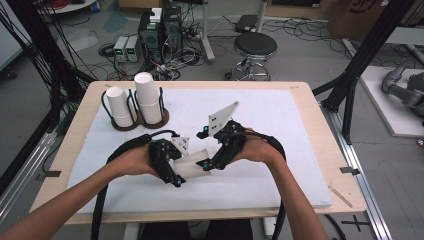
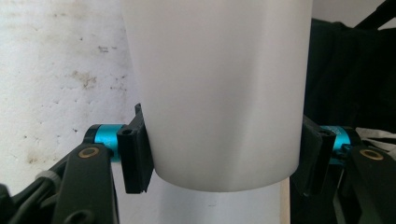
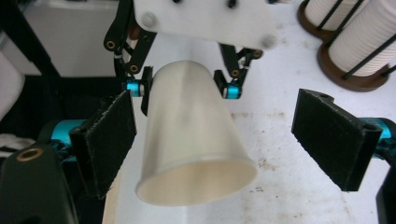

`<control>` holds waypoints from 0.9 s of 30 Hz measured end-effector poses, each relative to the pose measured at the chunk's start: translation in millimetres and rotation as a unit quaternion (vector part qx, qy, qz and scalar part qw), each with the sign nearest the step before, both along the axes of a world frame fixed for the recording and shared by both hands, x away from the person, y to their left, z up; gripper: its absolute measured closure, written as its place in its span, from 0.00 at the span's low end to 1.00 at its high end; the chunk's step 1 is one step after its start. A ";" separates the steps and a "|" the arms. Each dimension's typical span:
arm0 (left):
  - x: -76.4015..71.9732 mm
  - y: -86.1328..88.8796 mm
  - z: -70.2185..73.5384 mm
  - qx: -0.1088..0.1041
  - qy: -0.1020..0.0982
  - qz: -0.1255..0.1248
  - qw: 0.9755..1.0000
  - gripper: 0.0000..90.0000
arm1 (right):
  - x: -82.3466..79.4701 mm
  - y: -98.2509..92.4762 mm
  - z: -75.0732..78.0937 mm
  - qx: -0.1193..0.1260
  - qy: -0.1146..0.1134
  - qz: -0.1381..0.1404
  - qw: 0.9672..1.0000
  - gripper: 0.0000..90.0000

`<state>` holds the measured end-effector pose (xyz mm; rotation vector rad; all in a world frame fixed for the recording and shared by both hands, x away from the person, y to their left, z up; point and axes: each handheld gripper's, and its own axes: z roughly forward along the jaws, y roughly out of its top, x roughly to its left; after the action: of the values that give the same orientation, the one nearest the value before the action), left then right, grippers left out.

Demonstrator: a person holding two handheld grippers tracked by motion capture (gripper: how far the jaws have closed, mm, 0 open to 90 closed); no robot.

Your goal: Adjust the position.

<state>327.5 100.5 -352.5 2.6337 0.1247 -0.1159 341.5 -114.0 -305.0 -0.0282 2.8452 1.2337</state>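
The left gripper point(image 1: 176, 176) pinches a white tapered paper cup point(image 3: 194, 135) near its closed base, holding it sideways. The right gripper point(image 3: 224, 144) stands spread around the cup's open rim, pads clear of it.

Your light wooden table point(image 1: 320, 150) carries a white foam board point(image 1: 270, 115) over most of its top. Beyond the far edge you have grey floor point(image 1: 300, 60), a round black-seated chrome stool point(image 1: 255, 47), black computer towers point(image 1: 160, 30) amid tangled cables, and black metal frame struts point(image 1: 367, 50) at right.
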 end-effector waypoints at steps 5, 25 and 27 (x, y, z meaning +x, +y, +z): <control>0.7 8.4 2.4 -0.040 0.004 0.016 0.999 0.39 | -0.6 -11.5 -0.5 0.027 0.004 -0.008 1.000 0.16; 0.0 30.6 0.1 -0.195 -0.007 0.060 0.979 0.39 | -1.7 -54.8 -16.3 0.132 0.018 -0.058 0.989 0.16; -0.7 31.7 -1.1 -0.206 -0.013 0.063 0.976 0.39 | -1.7 -57.6 -18.8 0.138 0.020 -0.063 0.988 0.16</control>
<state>326.8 132.2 -353.5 2.2059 0.2324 -0.0572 339.8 -171.6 -323.8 0.1829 2.6318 1.6014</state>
